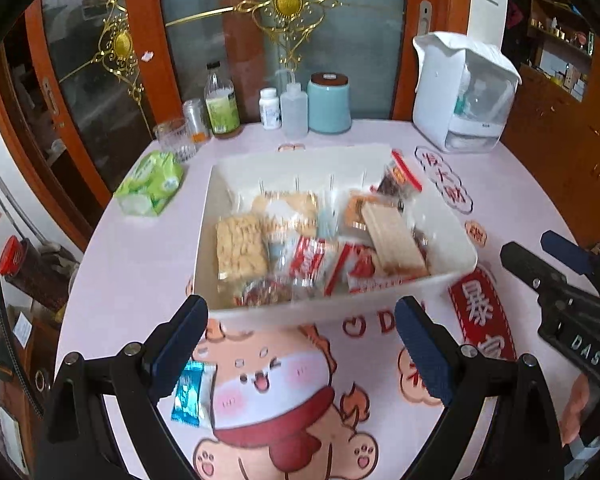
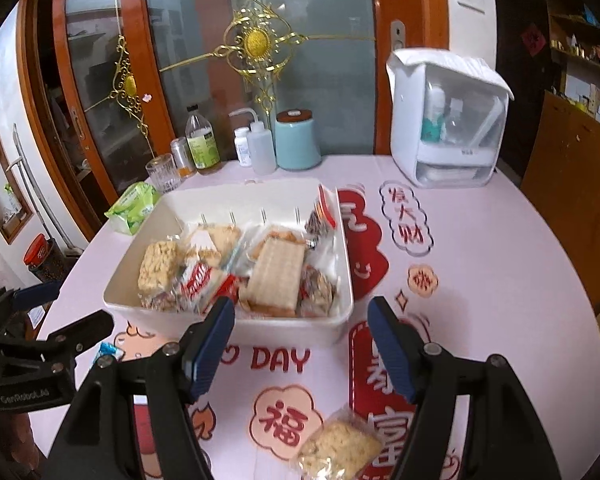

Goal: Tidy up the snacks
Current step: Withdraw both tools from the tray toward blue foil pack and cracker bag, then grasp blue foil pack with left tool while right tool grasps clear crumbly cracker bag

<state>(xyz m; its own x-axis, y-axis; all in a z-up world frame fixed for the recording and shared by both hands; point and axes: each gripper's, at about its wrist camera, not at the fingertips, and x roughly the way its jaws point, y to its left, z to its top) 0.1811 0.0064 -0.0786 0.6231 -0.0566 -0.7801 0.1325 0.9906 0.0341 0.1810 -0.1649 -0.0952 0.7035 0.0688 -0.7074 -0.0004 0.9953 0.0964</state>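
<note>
Snacks filled the white bin [image 2: 332,320] at twelve o'clock; left gripper [image 1: 300,344] and right gripper [image 2: 300,344] angled downward, jaws spread, empty.

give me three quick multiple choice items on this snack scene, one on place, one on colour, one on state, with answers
1. Where does the blue snack packet lie?
A. in the white bin
B. on the tablecloth, outside the bin
C. on the teal canister

2. What colour is the tissue pack?
A. green
B. red
C. black

3. How are the two hand-held grippers?
A. both shut on snacks
B. left holds the bin
C. both open and empty

Answers:
1 B, it rests on the tablecloth in front of the white bin, by the left hand-held gripper.
2 A, its wrapper is green.
3 C, nothing sits between the fingers of the left or the right hand-held gripper.
</note>
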